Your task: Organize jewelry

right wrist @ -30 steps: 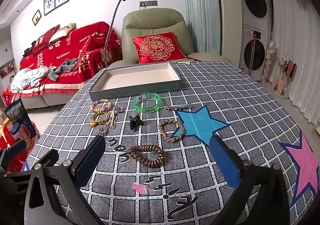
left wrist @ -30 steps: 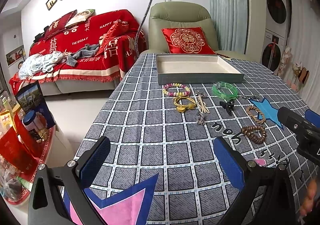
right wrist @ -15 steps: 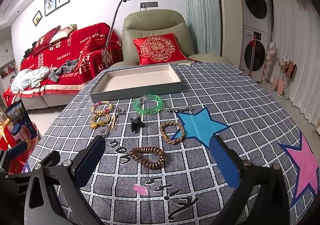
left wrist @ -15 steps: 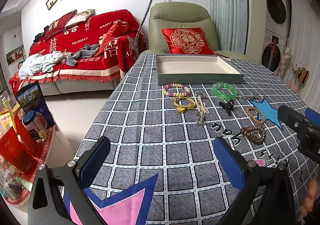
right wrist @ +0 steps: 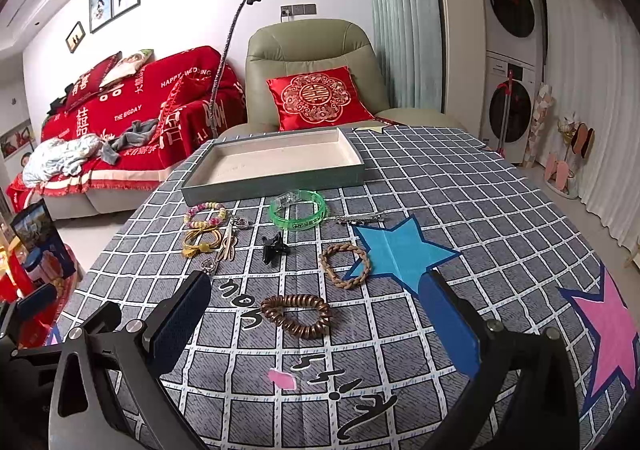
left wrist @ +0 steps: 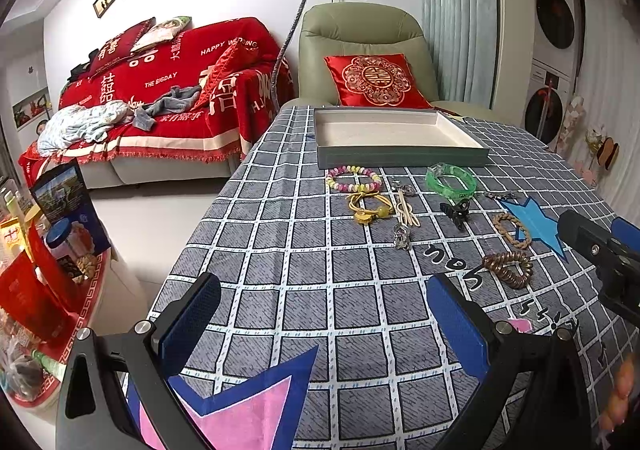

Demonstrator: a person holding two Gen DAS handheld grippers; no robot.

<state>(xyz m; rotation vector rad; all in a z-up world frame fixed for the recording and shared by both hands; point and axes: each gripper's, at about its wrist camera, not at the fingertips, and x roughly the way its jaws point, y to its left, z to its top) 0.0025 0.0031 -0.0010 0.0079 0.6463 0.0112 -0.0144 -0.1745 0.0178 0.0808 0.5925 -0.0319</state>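
Note:
An empty grey tray [right wrist: 276,183] [left wrist: 400,161] lies at the table's far side. In front of it lie a green bangle [right wrist: 299,209], a pastel bead bracelet [right wrist: 205,213], a yellow hair tie [right wrist: 202,242], a black claw clip [right wrist: 273,247], a braided tan bracelet [right wrist: 345,265] and a brown coil hair tie [right wrist: 297,316] [left wrist: 508,269]. My right gripper [right wrist: 316,330] is open, its jaws standing either side of the brown coil tie, slightly above and before it. My left gripper [left wrist: 320,322] is open and empty over the table's near left part.
A checked grey tablecloth [right wrist: 460,201] with star patches covers the table. A green armchair [right wrist: 316,81] with a red cushion stands behind it, a red sofa [left wrist: 168,89] to the left. A side table with bottles and boxes [left wrist: 44,250] stands at the far left.
My right gripper has moved forward a little toward the brown coil hair tie. The left gripper has hardly moved. Nothing on the table has shifted.

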